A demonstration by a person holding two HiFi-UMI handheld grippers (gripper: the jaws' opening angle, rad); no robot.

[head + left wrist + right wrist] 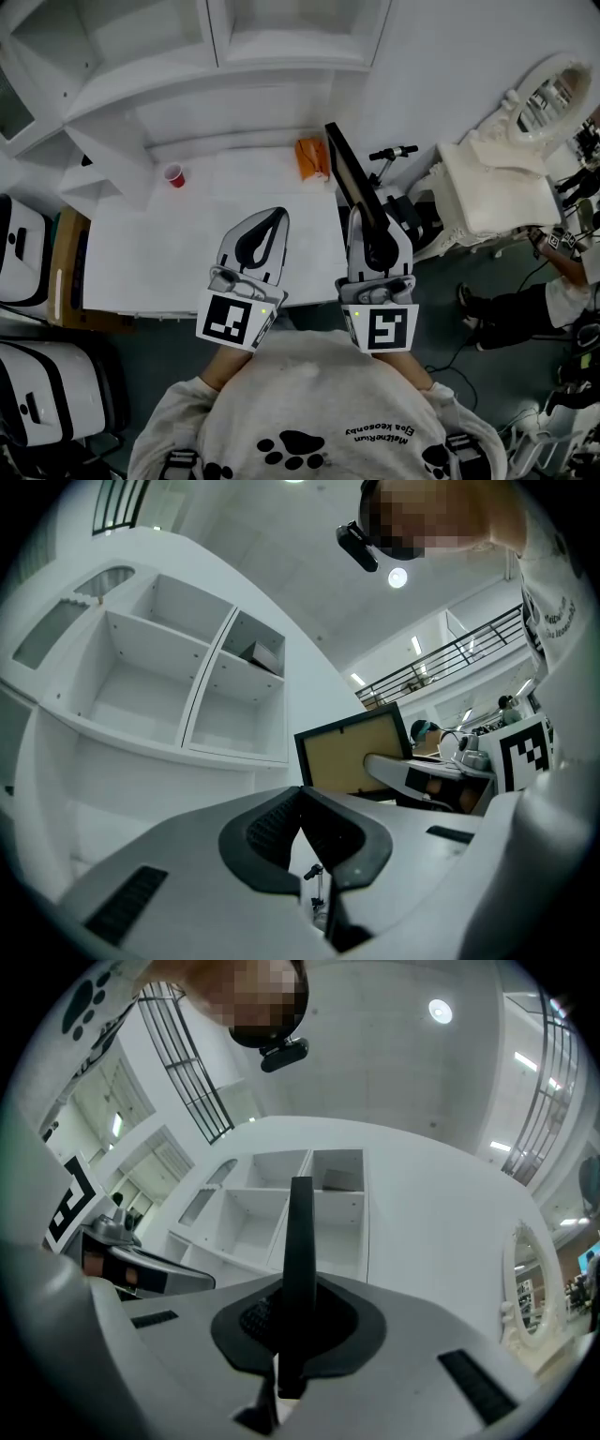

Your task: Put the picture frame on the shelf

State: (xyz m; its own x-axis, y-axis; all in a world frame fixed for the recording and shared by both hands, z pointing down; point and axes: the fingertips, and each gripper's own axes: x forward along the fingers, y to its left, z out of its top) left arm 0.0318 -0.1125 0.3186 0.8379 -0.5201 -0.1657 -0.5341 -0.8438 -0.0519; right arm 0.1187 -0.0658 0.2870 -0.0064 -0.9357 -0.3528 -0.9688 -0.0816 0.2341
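Over the near right edge of the desk (187, 253), the right gripper (367, 225) clamps the picture frame (343, 161) upright, apparently mid-carry (left gripper (274, 220) closed, empty); next it needs raising into a compartment of the far shelf (216, 67).

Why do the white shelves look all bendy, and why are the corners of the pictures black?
Left gripper view: the wide-angle lens curves the white shelf unit and leaves dark corners, and a round ceiling lamp glares as a bright spot. Right gripper view: the same bending and dark rim, and the thin black picture frame between the jaws shows edge-on as a dark strip. Head view: lines stay nearly straight, and the light is soft and even.
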